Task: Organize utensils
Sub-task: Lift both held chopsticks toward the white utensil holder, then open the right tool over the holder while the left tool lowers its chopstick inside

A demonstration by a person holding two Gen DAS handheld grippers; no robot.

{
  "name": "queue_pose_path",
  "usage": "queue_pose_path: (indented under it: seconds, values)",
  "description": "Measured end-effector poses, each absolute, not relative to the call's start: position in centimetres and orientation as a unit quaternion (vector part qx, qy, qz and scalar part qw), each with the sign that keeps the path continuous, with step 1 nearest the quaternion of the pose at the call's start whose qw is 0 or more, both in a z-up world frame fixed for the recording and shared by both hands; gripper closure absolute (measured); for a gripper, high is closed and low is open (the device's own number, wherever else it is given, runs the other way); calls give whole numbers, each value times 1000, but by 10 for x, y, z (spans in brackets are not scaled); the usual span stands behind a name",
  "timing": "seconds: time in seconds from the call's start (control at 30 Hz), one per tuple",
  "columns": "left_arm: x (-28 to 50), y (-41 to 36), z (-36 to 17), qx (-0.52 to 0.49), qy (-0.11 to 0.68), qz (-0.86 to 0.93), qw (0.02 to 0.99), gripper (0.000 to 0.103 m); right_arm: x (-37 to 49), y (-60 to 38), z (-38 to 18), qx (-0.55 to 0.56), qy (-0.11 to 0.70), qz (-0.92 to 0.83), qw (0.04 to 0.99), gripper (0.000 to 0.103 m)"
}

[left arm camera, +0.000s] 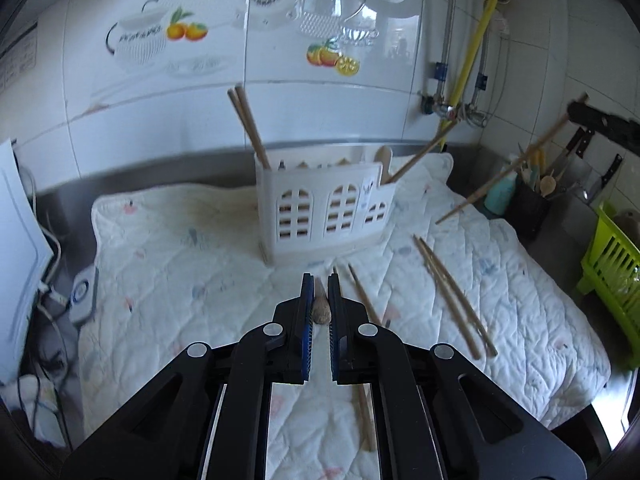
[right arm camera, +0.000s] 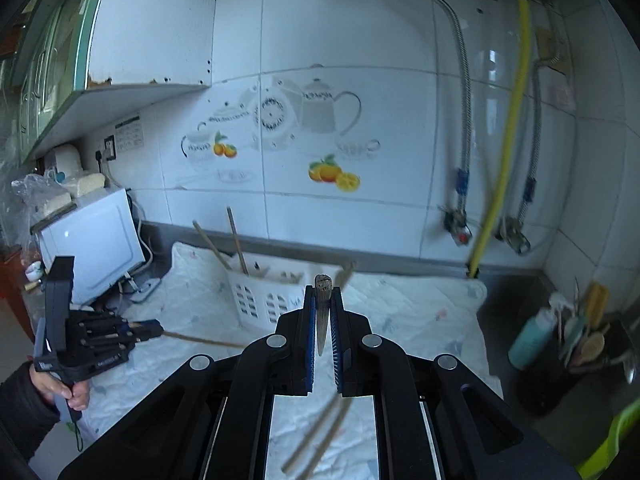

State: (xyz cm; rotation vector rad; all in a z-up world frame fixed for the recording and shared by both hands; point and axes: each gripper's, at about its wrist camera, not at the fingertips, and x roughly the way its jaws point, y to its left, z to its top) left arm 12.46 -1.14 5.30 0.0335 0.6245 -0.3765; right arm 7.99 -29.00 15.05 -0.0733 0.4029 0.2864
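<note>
On the quilted mat (left arm camera: pixel 168 272), one white holder (left arm camera: pixel 324 212), both grippers' jaws gripping chopsticks.

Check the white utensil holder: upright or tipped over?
Upright. The white utensil holder stands on the quilted mat, chopsticks sticking up from it.

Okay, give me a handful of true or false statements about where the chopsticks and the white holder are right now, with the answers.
1. The white utensil holder stands upright on the quilted mat. True.
2. The holder is empty. False: chopsticks lean out of its left end, and more utensils sit at its right end.
3. The right claw is shut on a pair of chopsticks. True.
4. No chopsticks lie on the mat. False: a loose pair lies to the right of the holder.
5. The left claw is raised high above the holder. False: it is low over the mat.
</note>
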Motion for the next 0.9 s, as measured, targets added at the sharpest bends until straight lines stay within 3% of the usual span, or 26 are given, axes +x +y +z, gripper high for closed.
queue_pose_path:
  seconds: [0.3,0.7,0.8,0.9]
  values:
    - [140,-20,80,45,289,-191,937,98,143,-260,193,-59,195,147,968,96]
    - [147,-27,145,41,231,-206,950,98,233,-251,148,-39,274,128,952,95]
    - [148,-30,169,41,206,-207,956,98,233,-251,142,-40,271,126,953,91]
    - [153,-33,192,41,182,-205,961,98,223,-252,143,-46,254,120,959,78]
